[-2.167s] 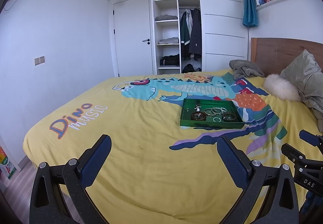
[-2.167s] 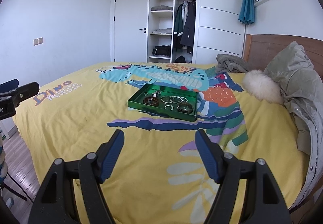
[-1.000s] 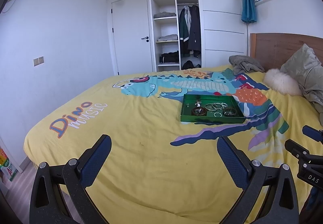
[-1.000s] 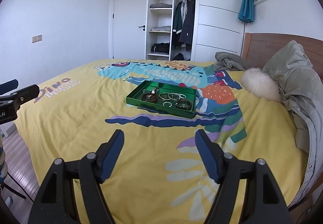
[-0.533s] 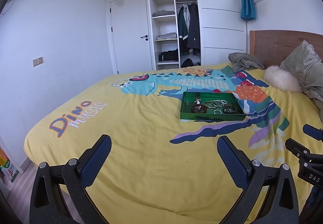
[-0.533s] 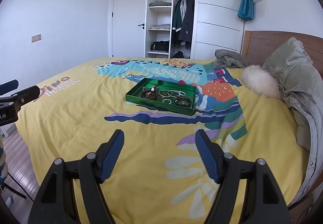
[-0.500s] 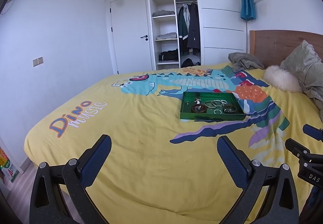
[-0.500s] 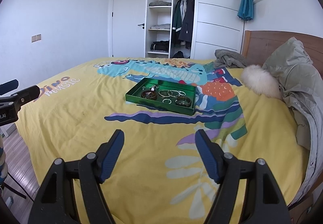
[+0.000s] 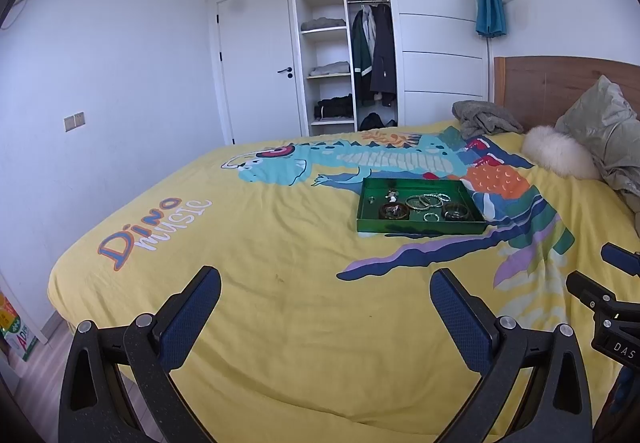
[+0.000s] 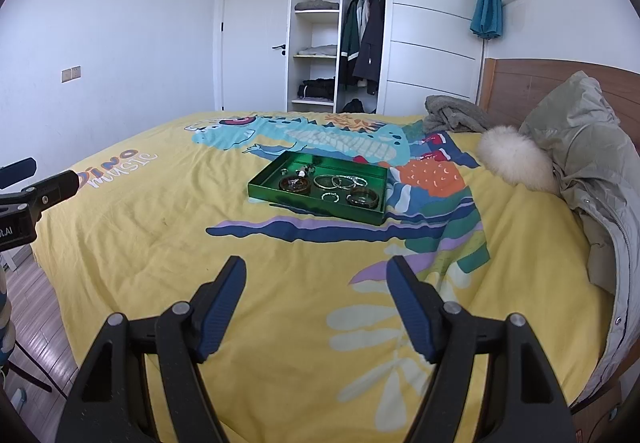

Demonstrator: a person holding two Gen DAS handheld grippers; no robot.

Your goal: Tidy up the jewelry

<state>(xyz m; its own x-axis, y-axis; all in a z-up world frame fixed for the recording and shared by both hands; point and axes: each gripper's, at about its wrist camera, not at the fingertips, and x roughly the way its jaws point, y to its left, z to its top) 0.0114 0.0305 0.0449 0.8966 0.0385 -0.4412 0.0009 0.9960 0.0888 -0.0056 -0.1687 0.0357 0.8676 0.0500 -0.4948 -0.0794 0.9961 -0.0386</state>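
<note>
A green tray lies on the yellow dinosaur bedspread, well ahead of both grippers. Inside it sit several silver bangles, a dark bracelet, a small dark dish and small rings. My left gripper hangs open over the near part of the bed, nothing between its blue pads. My right gripper is likewise open and empty, nearer the foot edge. Each gripper shows at the other view's side edge.
A grey-green jacket, a white fluffy cushion and a grey garment lie by the wooden headboard. An open wardrobe and a door stand beyond the bed. Wood floor lies to the left.
Both views have tilted slightly upward and the tray now sits a little lower in frame. Both grippers stay open and empty; nothing on the bed has moved.
</note>
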